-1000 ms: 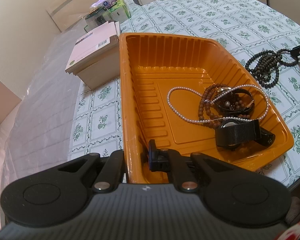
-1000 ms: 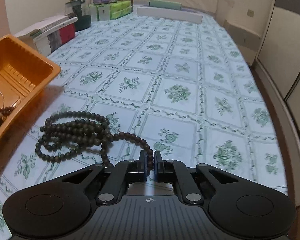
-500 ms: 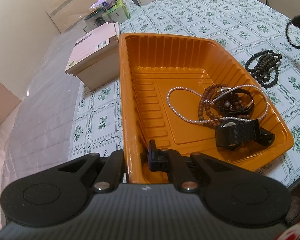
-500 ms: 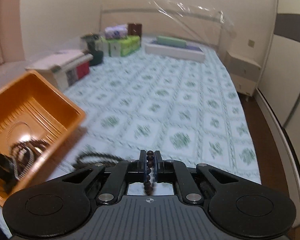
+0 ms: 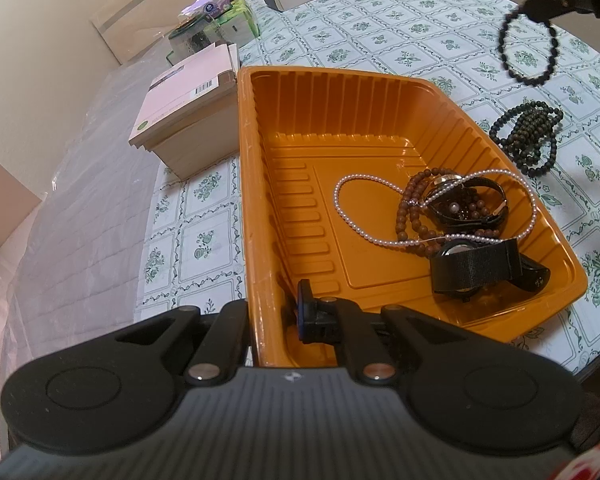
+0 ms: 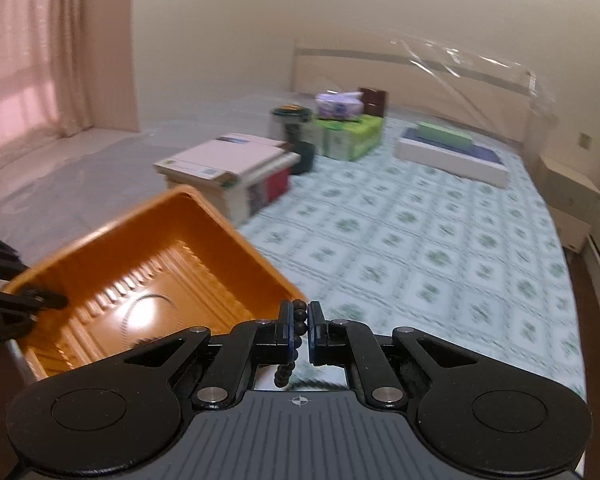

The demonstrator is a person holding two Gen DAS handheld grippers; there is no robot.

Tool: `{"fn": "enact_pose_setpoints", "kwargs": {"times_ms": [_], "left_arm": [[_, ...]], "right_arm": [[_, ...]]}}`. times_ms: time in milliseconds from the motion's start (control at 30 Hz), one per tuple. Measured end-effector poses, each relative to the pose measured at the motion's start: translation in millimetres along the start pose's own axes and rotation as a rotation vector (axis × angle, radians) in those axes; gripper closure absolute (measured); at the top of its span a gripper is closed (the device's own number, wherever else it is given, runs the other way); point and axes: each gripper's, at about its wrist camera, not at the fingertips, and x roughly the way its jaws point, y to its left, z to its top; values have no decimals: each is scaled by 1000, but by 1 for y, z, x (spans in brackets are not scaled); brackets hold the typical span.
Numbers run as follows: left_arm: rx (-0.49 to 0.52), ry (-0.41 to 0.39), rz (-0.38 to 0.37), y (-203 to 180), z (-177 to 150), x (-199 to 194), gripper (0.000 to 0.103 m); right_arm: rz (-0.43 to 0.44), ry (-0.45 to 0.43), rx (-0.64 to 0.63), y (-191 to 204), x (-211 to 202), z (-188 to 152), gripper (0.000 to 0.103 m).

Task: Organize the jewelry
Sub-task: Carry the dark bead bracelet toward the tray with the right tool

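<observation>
Right wrist: beads (image 6: 297, 320) between claw (image 6: 299, 328) fingers (pinched)

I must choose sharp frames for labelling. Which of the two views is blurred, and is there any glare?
Right wrist view: background smeared by motion blur, with a bright glare patch on the floor of the orange tray; the right tongs and the dark bead string they pinch stay sharp. Left wrist view: sharp, the pearl necklace crisp, with fisheye bending at the edges.

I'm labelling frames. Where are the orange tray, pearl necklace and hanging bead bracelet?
orange tray (image 5: 340, 104): left wrist view, ribbed far wall.
pearl necklace (image 5: 342, 210): left wrist view, left loop.
hanging bead bracelet (image 5: 530, 78): left wrist view, bottom curve.
</observation>
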Motion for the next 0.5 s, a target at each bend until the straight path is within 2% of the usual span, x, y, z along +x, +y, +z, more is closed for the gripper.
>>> {"fn": "enact_pose_setpoints", "kwargs": {"times_ms": [233, 500], "left_arm": [[-5, -1, -6, 1, 0, 1, 97], [-12, -3, -13, 3, -1, 1, 97]], "right_arm": [[79, 1, -64, 34, 20, 15, 97], [154, 36, -80, 57, 41, 23, 97]]}}
